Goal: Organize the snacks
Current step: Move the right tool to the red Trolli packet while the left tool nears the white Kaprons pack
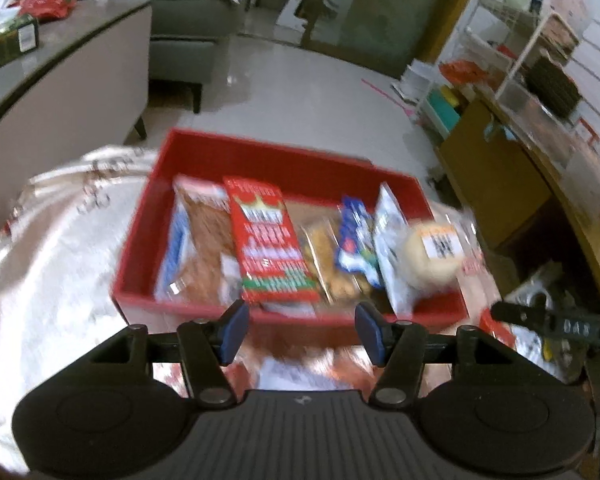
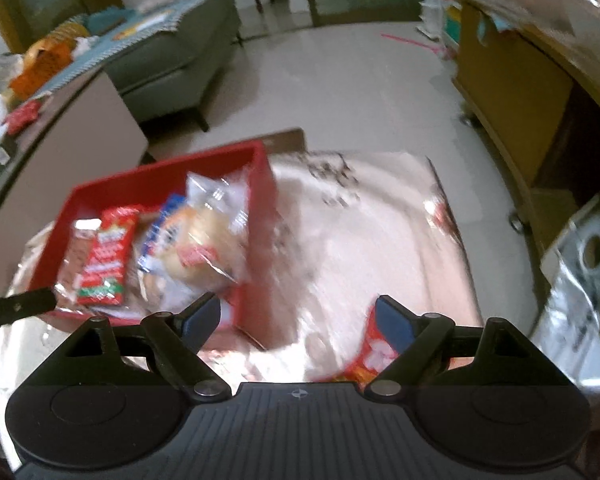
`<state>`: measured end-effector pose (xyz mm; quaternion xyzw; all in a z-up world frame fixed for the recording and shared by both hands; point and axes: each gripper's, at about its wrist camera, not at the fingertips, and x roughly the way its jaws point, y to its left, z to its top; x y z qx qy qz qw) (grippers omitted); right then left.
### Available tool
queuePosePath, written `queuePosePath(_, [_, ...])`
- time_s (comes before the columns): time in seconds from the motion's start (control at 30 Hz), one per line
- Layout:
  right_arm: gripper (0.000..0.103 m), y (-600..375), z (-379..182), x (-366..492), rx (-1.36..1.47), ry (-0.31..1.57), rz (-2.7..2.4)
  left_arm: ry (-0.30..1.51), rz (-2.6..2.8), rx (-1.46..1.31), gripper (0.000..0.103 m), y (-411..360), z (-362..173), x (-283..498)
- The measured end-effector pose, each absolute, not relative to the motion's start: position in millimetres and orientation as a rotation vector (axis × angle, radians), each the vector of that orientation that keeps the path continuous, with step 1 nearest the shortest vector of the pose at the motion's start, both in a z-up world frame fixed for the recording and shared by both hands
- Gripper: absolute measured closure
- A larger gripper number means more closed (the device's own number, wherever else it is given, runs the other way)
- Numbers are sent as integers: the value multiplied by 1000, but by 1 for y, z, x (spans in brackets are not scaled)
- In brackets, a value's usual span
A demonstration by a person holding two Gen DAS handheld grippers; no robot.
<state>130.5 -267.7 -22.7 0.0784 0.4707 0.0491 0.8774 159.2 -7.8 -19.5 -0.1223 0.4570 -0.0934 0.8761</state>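
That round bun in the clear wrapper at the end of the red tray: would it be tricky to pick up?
Probably a little. The bun looks soft and puffy, so a hard squeeze would likely dent it. Its clear wrapper looks glossy and loose, so it may slide or crinkle. It leans on the other packets in the red tray, so it might topple if nudged.

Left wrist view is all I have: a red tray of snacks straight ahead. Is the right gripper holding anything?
Observer: No. The right gripper is open with nothing between its fingers, over the white cloth beside the red tray.
Operator: Any snack left outside the tray on that side?
Observer: Yes, a red packet lies on the cloth, partly under the finger on the right of that view.
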Motion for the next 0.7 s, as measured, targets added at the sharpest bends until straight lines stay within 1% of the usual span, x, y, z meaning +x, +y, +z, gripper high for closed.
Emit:
queuePosePath(0.23, [13,-282,-39,116,193,1033,67,1046,-201,-237,49,-29,-46,143])
queuePosePath(0.6, [12,-293,-70,116,205,1121,45,1087,-197,-120,45,-57,-67,144])
queuePosePath(0.7, [8,-294,-73,119,221,1123,42,1089,-196,-74,44,-64,-72,144])
